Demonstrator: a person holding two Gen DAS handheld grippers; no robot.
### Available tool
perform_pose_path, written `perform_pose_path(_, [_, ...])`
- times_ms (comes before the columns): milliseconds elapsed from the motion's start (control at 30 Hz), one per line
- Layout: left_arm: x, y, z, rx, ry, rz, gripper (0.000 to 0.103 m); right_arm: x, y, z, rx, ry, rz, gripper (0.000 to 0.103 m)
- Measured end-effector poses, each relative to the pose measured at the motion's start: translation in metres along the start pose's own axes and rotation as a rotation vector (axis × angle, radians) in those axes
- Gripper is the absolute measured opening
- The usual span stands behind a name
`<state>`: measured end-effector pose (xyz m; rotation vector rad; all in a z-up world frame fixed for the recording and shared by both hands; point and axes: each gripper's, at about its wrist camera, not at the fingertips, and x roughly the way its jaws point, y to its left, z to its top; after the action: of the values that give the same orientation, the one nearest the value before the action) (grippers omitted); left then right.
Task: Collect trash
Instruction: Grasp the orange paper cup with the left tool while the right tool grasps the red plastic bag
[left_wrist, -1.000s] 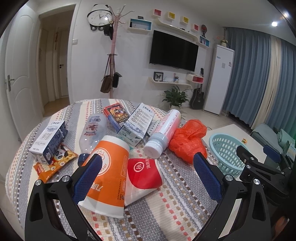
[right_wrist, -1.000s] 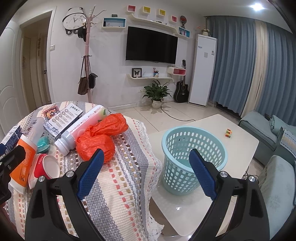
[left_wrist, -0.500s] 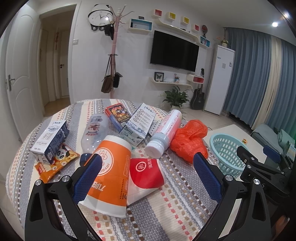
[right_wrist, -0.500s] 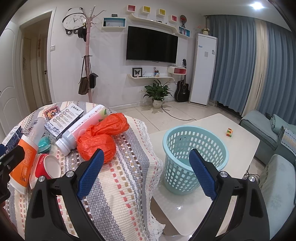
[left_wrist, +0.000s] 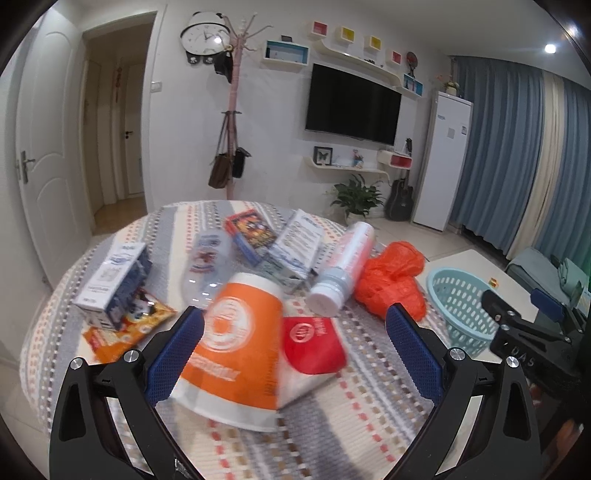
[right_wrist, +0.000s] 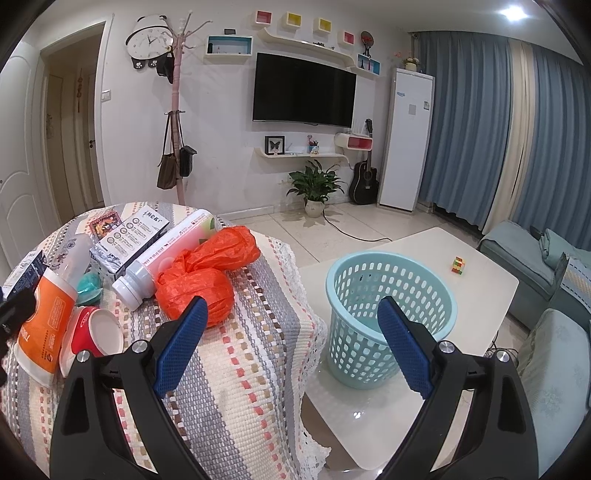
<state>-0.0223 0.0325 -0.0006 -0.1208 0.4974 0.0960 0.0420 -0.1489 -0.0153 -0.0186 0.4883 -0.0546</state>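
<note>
Left gripper (left_wrist: 295, 347) hangs over the near edge of the round table (left_wrist: 354, 428), jaws wide apart w/ nothing between the pads — the orange cup (left_wrist: 236, 343) lies on its side just ahead, its left flank right by the left pad, contact unclear. A red cup (left_wrist: 314, 343) lies against the orange one on its right side. Further in: a white bottle (left_wrist: 343, 269) on its side, mouth toward the near edge, w/ an orange plastic bag (left_wrist: 393, 280) bunched beside it at the right edge. Toward the left edge sit a milk carton (left_wrist: 118, 280) and a snack packet (left_wrist: 125, 328) partly under it. Near the far edge – a clear bottle (left_wrist: 207, 258), a red box (left_wrist: 251, 232), a grey pouch (left_wrist: 295, 243). View is blurred.

Right gripper (right_wrist: 291, 336) also open and empty, over the table's right edge, pointing toward the light-blue basket (right_wrist: 391, 317), which stands on the white low table (right_wrist: 480, 291) beside the round one. A small cube (right_wrist: 458, 265) sits by that table's far edge.
</note>
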Motion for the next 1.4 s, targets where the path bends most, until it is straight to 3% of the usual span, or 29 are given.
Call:
perform_pose_path(233, [-0.009,0.055,0.002,-0.040,0.004,0.027,0.095,0.012,0.010,0.005,-0.015,0.007,0.048,0.071])
perform_pose_path(367, [0.003,0.076,0.001,-0.056,0.076,-0.014,0.095,0.026,0.019,0.013,-0.019,-0.001,0.099,0.064])
perform_pose_path(533, [0.031,0.081,-0.005,-0.081,0.179,-0.133,0.095,0.051,0.026,0.023,-0.020,0.017,0.184,0.064])
perform_pose_path(633, [0.053,0.080,-0.013,-0.082,0.248,-0.151,0.095,0.068,0.030,0.024,-0.027,0.058,0.204,0.067])
perform_pose_path(867, [0.080,0.081,-0.026,-0.104,0.326,-0.200,0.093,0.103,0.033,0.021,-0.007,0.160,0.270,0.074])
perform_pose_path(1133, [0.078,0.083,-0.028,-0.151,0.324,-0.238,0.087,0.125,0.048,0.017,-0.010,0.247,0.337,0.081])
perform_pose_path(1400, [0.061,0.077,-0.031,-0.178,0.284,-0.267,0.083,0.133,0.060,0.013,-0.008,0.305,0.402,0.079])
